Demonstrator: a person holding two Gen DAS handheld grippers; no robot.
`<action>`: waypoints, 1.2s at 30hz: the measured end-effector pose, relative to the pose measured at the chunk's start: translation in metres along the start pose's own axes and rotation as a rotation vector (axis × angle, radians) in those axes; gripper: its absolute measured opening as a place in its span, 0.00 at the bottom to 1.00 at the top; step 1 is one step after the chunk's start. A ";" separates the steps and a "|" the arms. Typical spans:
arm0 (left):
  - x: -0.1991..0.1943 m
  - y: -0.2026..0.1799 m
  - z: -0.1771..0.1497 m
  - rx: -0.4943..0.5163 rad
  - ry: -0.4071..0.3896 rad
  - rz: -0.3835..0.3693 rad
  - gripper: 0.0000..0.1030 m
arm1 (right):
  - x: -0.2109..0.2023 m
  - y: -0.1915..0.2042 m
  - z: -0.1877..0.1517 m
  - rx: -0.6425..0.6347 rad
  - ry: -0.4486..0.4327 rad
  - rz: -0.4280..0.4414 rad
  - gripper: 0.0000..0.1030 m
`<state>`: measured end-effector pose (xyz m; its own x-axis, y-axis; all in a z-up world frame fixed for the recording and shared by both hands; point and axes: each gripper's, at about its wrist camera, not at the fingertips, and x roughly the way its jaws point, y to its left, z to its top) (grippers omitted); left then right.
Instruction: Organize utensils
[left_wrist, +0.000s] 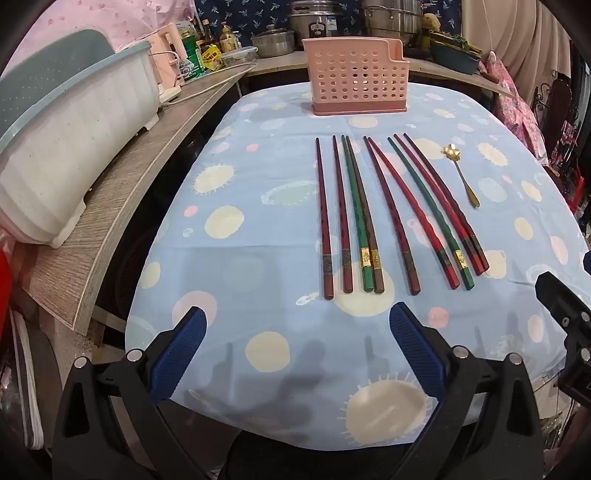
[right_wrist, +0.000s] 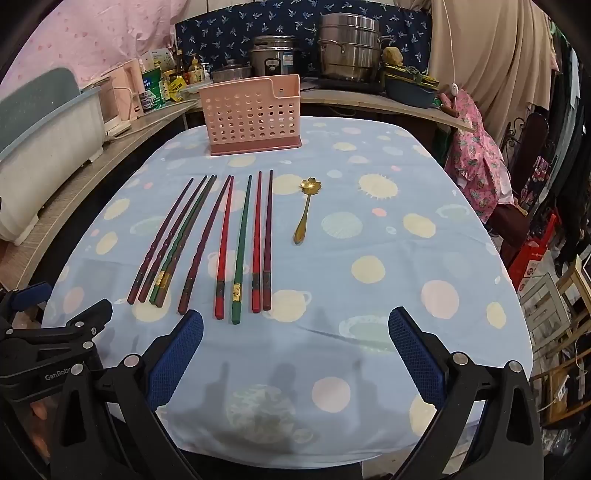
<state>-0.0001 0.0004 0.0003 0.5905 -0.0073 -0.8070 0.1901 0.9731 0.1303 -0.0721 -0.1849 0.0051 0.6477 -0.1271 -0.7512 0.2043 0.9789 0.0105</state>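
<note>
Several red, brown and green chopsticks (left_wrist: 373, 218) (right_wrist: 221, 243) lie side by side on the blue patterned tablecloth (left_wrist: 258, 229) (right_wrist: 369, 295). A gold flower-shaped spoon (left_wrist: 461, 173) (right_wrist: 306, 210) lies to their right. A pink perforated utensil holder (left_wrist: 356, 77) (right_wrist: 253, 114) stands upright at the table's far edge. My left gripper (left_wrist: 297, 332) hovers open over the near edge, short of the chopsticks' thick ends. My right gripper (right_wrist: 295, 336) is open too, just short of the chopsticks, with nothing between its fingers.
A wooden counter (left_wrist: 122, 206) runs along the left with a white and teal dish rack (left_wrist: 66, 147) (right_wrist: 40, 147). Pots, bottles and jars (right_wrist: 280, 55) crowd the back counter. A chair with pink cloth (right_wrist: 476, 158) stands at the right.
</note>
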 end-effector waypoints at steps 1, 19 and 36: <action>0.000 0.000 0.000 0.000 0.001 0.001 0.92 | 0.000 0.000 0.000 -0.003 -0.001 -0.002 0.94; -0.001 0.003 0.002 -0.001 0.012 0.000 0.92 | 0.000 0.002 0.002 -0.008 -0.006 0.004 0.94; 0.001 0.002 0.004 -0.006 0.014 -0.002 0.92 | 0.000 0.002 0.002 -0.003 -0.004 0.008 0.94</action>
<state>0.0034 0.0011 0.0020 0.5794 -0.0058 -0.8151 0.1864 0.9744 0.1256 -0.0702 -0.1834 0.0059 0.6523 -0.1203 -0.7484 0.1971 0.9803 0.0142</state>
